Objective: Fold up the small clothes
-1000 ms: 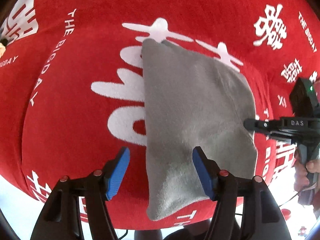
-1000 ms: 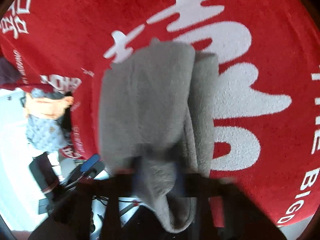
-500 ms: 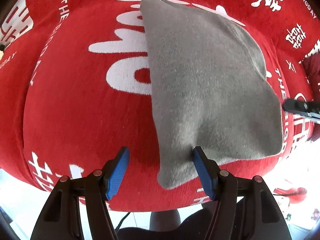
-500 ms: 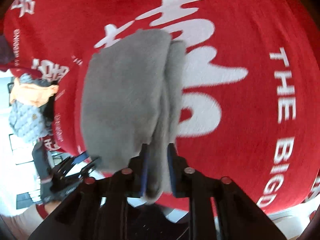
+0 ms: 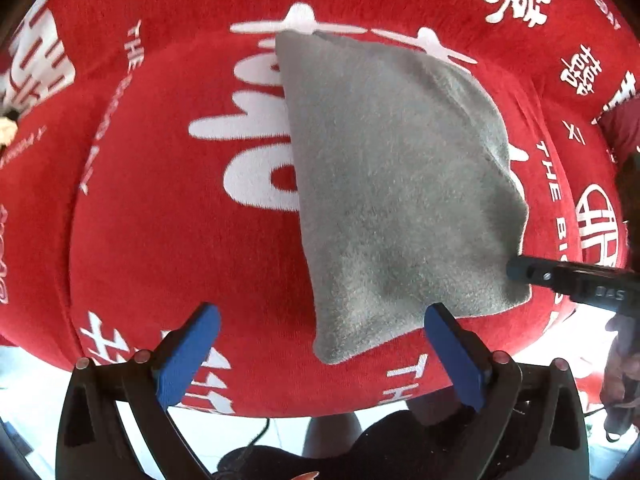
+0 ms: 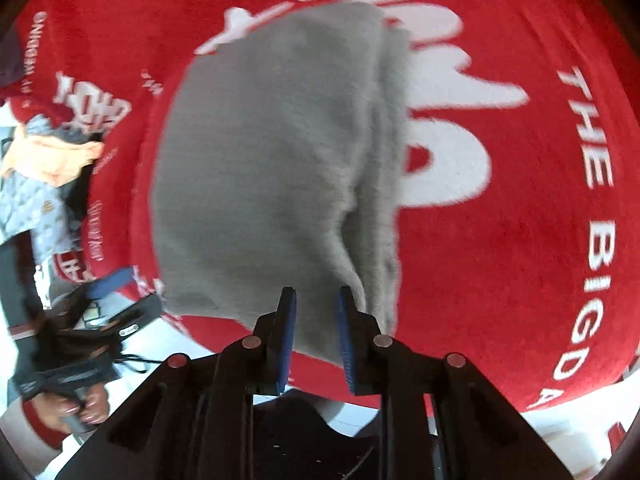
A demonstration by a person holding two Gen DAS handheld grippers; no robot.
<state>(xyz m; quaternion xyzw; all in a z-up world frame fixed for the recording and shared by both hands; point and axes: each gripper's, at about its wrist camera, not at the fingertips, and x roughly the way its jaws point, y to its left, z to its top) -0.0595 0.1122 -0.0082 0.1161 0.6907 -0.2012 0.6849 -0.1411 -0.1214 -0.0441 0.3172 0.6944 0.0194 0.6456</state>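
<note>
Gray cloth (image 5: 396, 184) lies folded on the red blanket (image 5: 168, 240), long axis running away from both jaws. Right gripper (image 6: 316, 320) pinches its near edge, jaws almost closed; left gripper (image 5: 320, 344) gapes wide, empty, straddling the near corner.

Under my tongs: red fleece blanket (image 5: 168, 240) with white lettering. At its left edge, a heap of other clothes (image 6: 44, 176), orange and blue-patterned.

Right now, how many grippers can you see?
2. The left gripper is open by the gray cloth's near corner; the right gripper pinches its edge.
</note>
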